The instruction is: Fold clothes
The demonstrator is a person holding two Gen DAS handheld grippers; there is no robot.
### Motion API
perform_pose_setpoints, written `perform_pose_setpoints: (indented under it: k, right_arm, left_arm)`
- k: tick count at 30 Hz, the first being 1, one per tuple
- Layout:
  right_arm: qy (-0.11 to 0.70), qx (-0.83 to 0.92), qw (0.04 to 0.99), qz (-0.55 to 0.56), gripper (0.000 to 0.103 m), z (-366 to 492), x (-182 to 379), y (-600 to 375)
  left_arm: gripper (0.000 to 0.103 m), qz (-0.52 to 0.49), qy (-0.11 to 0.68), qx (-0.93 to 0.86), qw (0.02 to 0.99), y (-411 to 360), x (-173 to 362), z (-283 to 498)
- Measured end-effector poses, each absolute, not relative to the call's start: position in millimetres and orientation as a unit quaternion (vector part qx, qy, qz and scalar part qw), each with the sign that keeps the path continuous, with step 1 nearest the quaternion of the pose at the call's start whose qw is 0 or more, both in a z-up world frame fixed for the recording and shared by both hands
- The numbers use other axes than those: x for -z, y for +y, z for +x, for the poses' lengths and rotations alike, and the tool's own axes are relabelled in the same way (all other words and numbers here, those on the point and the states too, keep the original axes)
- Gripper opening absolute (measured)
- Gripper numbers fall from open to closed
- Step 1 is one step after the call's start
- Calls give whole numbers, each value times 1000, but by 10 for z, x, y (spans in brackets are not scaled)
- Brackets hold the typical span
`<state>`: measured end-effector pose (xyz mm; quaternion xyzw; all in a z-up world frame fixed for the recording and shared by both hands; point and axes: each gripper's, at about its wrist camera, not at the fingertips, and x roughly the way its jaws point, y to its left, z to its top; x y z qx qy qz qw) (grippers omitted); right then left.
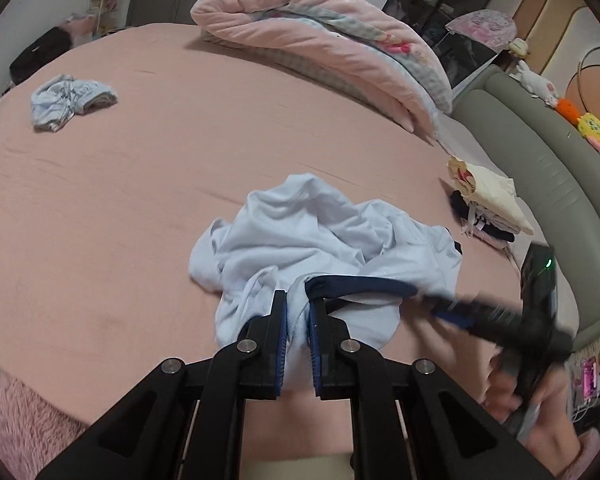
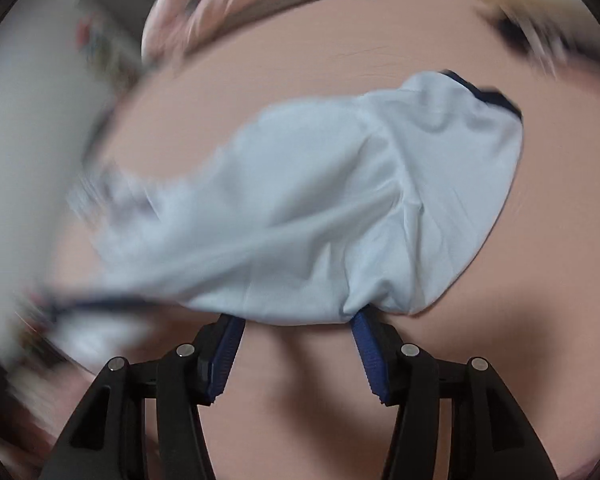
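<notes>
pale blue shirt pinched in left hand-held gripper; right hand-held gripper spread wide.

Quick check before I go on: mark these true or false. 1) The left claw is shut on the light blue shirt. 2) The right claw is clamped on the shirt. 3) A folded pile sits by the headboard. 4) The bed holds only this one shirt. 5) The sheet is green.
1) True: left claw pinches the light blue shirt.
2) False: right claw stands open, fabric draped over its tips.
3) True: folded pile beside the headboard.
4) False: a crumpled garment and rolled duvet lie there too.
5) False: the sheet is pink.
</notes>
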<state>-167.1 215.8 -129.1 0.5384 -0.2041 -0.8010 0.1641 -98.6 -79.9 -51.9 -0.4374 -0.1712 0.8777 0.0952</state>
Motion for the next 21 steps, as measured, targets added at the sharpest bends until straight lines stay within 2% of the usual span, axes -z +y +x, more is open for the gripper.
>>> perform_pose_setpoints:
  k: [1, 3, 4, 7, 8, 10, 16, 21]
  right_arm:
    - [-226, 798, 167, 533, 54, -1689, 1248, 2244]
    - [-205, 810, 147, 529, 54, -1650, 1132, 2379]
    - [-198, 816, 135, 526, 54, -1622, 1076, 2447]
    - [-241, 815, 104, 517, 54, -1516, 1016, 2761]
    - [-250, 810, 92, 522, 54, -1509, 1049, 2833]
    - [-250, 800, 75, 540, 54, -1503, 1145, 2904]
    - [-221, 787, 96, 568, 56, -1457, 1344, 2825]
    - [-250, 780, 114, 562, 56, -1634, 1371, 2711]
  left_arm:
    - [9, -455, -192, -860, 129, -791, 569, -988]
    - [12, -496, -244, -807, 207, -766, 700, -1009]
    - [17, -511, -270, -783, 231, -752, 773, -1002]
    - [31, -525, -328, -746, 246, -740, 936, -897]
    - [33, -527, -355, -732, 246, -758, 994, -869]
    - [37, -529, -408, -704, 243, -814, 1113, -813]
    - [37, -525, -513, -655, 179, -1069, 1347, -666]
    - [37, -501, -541, -670, 90, -1321, 1386, -549]
